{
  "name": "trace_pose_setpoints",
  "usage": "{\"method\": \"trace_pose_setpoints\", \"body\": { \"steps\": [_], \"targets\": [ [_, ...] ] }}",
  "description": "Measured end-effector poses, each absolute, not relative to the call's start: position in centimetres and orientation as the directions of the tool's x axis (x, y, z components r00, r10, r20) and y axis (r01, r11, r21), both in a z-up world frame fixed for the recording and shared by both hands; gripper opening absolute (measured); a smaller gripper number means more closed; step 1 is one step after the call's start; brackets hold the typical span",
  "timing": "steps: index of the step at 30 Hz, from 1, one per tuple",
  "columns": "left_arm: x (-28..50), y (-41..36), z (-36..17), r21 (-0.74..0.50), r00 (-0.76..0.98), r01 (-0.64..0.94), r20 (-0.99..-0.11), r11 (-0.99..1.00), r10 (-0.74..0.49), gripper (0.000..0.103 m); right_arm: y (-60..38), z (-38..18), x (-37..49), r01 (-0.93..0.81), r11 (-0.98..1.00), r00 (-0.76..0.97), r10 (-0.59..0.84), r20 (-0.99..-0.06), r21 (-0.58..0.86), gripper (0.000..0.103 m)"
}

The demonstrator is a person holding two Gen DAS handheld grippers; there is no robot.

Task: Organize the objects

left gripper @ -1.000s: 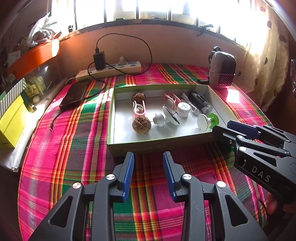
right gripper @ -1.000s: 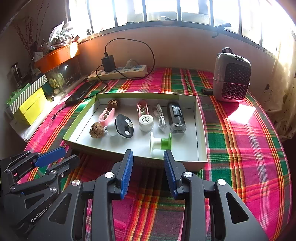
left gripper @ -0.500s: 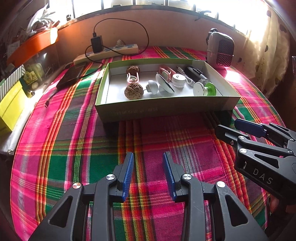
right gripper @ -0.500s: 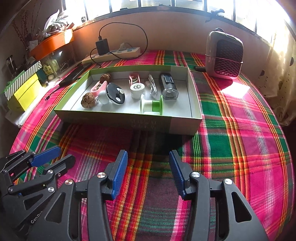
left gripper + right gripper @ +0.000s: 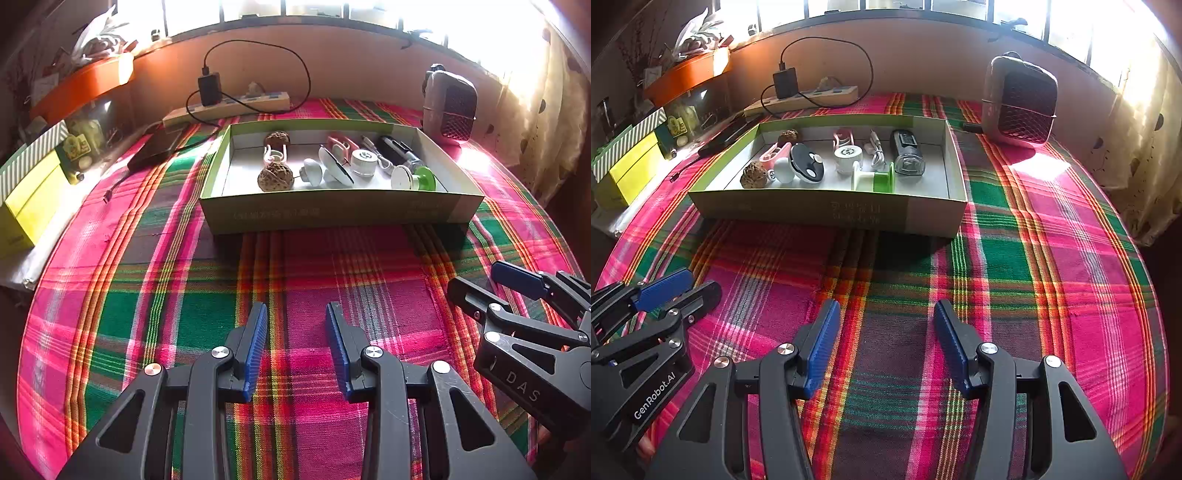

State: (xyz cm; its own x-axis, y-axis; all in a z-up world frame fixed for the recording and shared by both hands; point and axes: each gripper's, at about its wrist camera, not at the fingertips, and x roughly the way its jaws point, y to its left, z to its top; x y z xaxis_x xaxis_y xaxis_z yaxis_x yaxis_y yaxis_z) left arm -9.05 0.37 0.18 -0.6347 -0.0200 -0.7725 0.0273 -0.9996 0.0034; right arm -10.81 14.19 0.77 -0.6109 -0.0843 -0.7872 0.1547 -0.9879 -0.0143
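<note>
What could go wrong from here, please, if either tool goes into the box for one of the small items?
1. The items are packed close: the green spool lies against the white cap, so reaching for one may knock its neighbour.
2. The box wall facing both tools may catch a low approach and slide the box across the plaid cloth.
3. The left tool and right tool, both empty, sit close and could collide.

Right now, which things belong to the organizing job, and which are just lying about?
Job: green box, walnuts, green spool, black case, white cable.

Lying about: power strip, heater, yellow boxes, orange tray.
</note>
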Motion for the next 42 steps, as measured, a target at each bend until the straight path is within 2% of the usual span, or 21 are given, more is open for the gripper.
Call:
{"method": "trace_pose_setpoints", "body": {
  "steps": [11,42],
  "targets": [
    [-8.98,0.33,0.17,0.002,-0.635,0.027,-0.773,-1.000,-0.019,0.031,14.80,0.74,-10.11,0.130,-0.991,-0.608,-0.069,-0.791,-0.014,0.063],
    [-8.98,0.40,0.20,0.003,-0.635,0.028,-0.773,-1.000,-0.020,0.032,14.82,0.62,-10.20,0.130,-0.991,-0.608,-0.070,-0.791,-0.012,0.064]
  ]
}}
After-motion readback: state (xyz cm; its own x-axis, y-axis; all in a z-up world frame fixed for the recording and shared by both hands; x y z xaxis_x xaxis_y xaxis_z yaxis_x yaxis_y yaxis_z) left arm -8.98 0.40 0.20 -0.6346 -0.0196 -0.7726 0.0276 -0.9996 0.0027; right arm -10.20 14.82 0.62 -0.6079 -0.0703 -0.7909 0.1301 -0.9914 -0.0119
